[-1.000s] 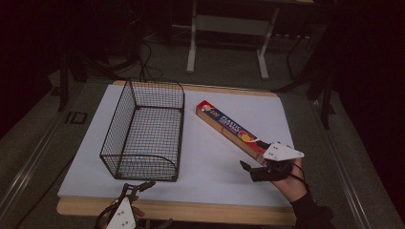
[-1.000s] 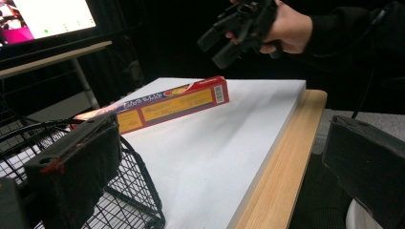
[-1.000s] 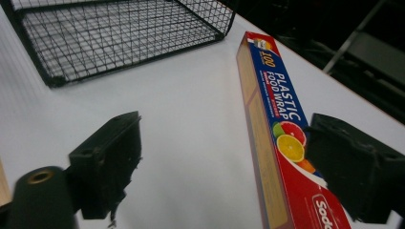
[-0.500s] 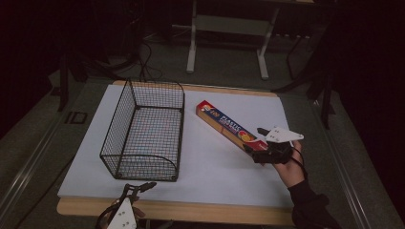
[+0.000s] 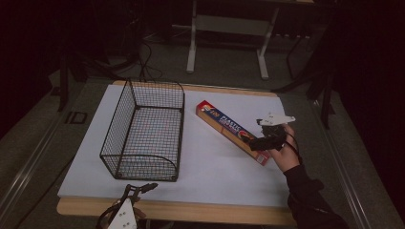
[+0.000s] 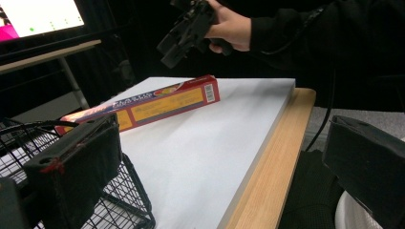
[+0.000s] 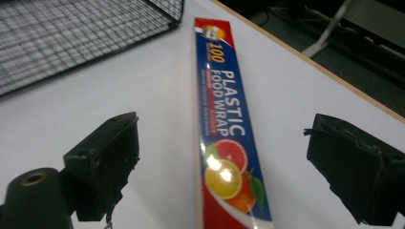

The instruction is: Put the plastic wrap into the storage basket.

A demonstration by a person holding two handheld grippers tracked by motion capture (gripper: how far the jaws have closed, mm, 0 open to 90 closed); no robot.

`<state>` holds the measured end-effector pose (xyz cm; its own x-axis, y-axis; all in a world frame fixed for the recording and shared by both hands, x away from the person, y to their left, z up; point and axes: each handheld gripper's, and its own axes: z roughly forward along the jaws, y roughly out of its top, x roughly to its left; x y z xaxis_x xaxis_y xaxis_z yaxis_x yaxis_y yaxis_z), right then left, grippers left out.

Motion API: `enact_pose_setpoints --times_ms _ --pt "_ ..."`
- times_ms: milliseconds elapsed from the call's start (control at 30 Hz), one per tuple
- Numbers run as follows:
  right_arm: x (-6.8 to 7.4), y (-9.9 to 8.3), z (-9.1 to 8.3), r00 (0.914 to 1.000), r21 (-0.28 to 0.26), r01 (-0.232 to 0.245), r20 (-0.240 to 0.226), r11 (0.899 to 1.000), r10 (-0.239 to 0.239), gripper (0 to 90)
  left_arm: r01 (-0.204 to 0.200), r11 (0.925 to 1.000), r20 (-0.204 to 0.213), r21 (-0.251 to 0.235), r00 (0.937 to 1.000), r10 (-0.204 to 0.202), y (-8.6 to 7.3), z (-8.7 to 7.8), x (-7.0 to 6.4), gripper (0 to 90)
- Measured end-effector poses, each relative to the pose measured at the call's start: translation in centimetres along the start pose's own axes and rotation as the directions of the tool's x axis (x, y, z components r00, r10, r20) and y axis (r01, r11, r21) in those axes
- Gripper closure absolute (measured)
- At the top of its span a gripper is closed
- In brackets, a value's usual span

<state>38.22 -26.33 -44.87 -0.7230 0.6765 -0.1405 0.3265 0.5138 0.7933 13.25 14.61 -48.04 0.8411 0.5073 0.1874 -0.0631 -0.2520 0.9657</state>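
A long box of plastic food wrap (image 5: 231,130) lies flat on the white table top, to the right of a black wire basket (image 5: 143,131). My right gripper (image 5: 259,142) hovers open above the box's near end; in the right gripper view its jaws stand wide on either side of the box (image 7: 224,143), apart from it. My left gripper (image 5: 138,188) is at the table's front edge near the basket, open and holding nothing. The left gripper view shows the box (image 6: 143,102), the basket's corner (image 6: 129,200) and the other gripper (image 6: 186,31) in a hand above the box.
The white board (image 5: 210,176) rests on a wooden table whose front edge (image 5: 191,212) shows below it. A metal stand (image 5: 224,28) stands behind the table on the floor. A lit screen (image 6: 40,16) shows far off in the left gripper view.
My right gripper has moved forward and left from the table's right side until it is over the near end of the box. The left gripper has stayed put.
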Motion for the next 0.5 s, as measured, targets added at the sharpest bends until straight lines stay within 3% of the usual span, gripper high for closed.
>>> enact_pose_setpoints --times_ms 67,267,500 --pt "-0.2 0.0 0.6 0.9994 0.004 0.032 0.012 0.999 -0.032 9.9 0.0 1.0 0.0 0.0 1.0 0.0 0.0 0.0 0.0 0.1" --pt "-0.8 0.2 2.7 0.9992 0.08 0.014 -0.037 0.997 -0.011 9.8 0.002 1.0 0.011 -0.001 0.9999 -0.002 0.0 0.0 0.0 0.1" --pt "-1.8 -0.3 5.2 0.9979 0.176 0.004 -0.064 0.984 0.008 10.4 0.001 1.0 0.017 -0.002 0.9999 -0.001 0.0 0.0 0.0 0.1"
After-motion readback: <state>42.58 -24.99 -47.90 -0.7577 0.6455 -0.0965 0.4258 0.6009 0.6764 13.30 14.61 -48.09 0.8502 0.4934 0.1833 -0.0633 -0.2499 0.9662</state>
